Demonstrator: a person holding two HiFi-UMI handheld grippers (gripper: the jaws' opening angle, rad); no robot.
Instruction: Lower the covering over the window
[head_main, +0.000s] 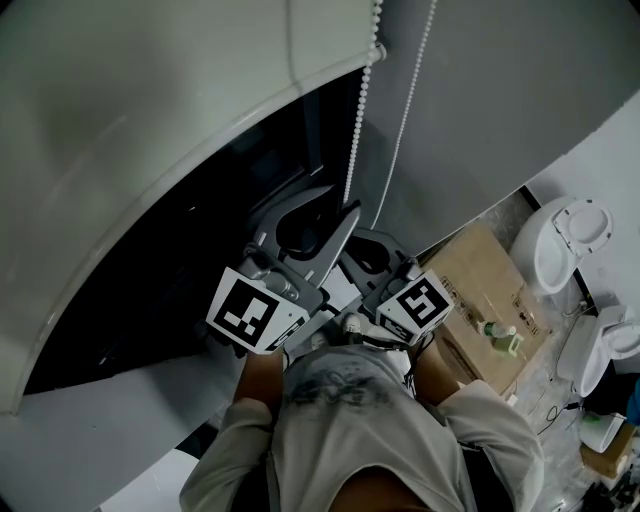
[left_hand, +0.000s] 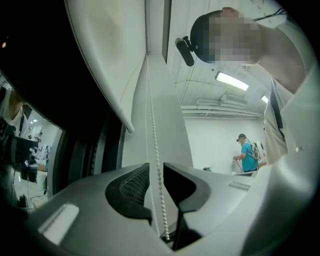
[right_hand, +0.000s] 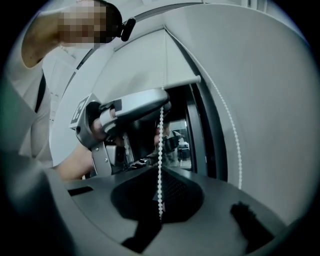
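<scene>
A white roller blind (head_main: 150, 100) hangs partly down over a dark window (head_main: 190, 270). Its white bead chain (head_main: 360, 110) drops in two strands beside the frame. My left gripper (head_main: 340, 212) is up at the nearer strand. In the left gripper view the chain (left_hand: 156, 150) runs through the narrow gap of my left gripper (left_hand: 156, 169), and the pads stand off it. Just below and right, my right gripper (head_main: 380, 248) is at the same strand. In the right gripper view the chain (right_hand: 161, 145) ends inside my right gripper (right_hand: 160, 175), which is shut on it.
A grey wall (head_main: 500, 100) stands right of the window. Below on the floor are a cardboard box (head_main: 480, 280) with a green bottle (head_main: 500, 336) and white fixtures (head_main: 565, 235). A person in a blue shirt (left_hand: 246, 152) stands far off.
</scene>
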